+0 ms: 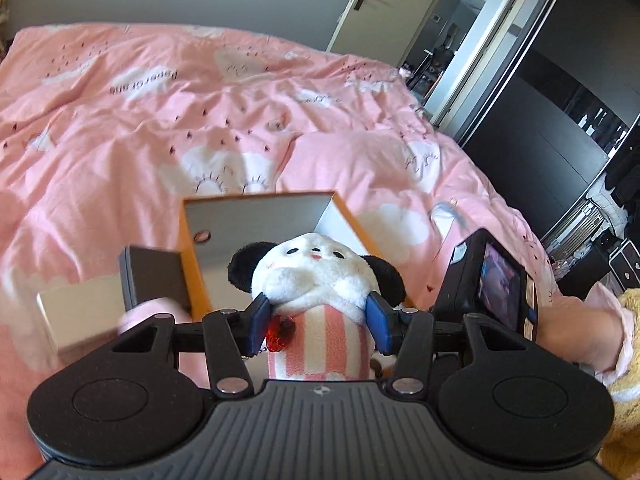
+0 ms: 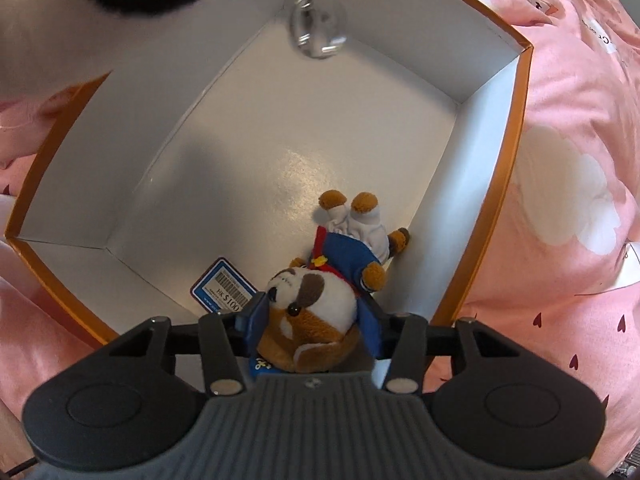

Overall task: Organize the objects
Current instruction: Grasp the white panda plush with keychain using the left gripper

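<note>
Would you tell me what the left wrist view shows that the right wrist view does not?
Only the left wrist view: the left gripper clamping the panda plush, plus a doorway. Only the right wrist view: the right gripper around the dog plush inside the box, beside a price tag. Both show the orange box on pink bedding.

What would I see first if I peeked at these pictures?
First, a panda plush in a pink striped outfit, pinched in the left tool above the pink bed cover. Then a brown-and-white dog plush in a blue coat, lying inside the orange box between the right tool's fingers.
</note>
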A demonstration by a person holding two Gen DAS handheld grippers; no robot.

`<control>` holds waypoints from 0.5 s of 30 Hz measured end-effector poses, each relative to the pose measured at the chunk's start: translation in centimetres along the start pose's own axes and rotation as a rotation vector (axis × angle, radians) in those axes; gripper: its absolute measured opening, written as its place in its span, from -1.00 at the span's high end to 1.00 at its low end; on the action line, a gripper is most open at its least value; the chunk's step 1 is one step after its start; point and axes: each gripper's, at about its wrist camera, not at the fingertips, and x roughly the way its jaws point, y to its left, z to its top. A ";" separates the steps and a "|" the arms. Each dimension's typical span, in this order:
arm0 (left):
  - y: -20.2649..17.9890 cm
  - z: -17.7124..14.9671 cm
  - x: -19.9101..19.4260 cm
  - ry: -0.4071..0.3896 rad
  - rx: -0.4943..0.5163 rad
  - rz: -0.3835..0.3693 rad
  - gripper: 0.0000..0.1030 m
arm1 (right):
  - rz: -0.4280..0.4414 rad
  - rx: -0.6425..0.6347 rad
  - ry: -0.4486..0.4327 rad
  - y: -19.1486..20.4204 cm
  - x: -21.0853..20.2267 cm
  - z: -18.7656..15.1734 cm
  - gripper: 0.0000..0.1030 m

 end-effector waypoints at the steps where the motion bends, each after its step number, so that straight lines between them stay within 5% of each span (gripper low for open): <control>1: -0.1 0.3 -0.1 -0.010 0.006 0.002 -0.12 | 0.006 0.009 -0.007 -0.2 -0.2 -0.1 0.02; 15: 0.7 -2.1 1.9 0.102 -0.007 0.003 -0.12 | 0.118 0.092 -0.156 -2.2 -2.8 -0.6 -0.08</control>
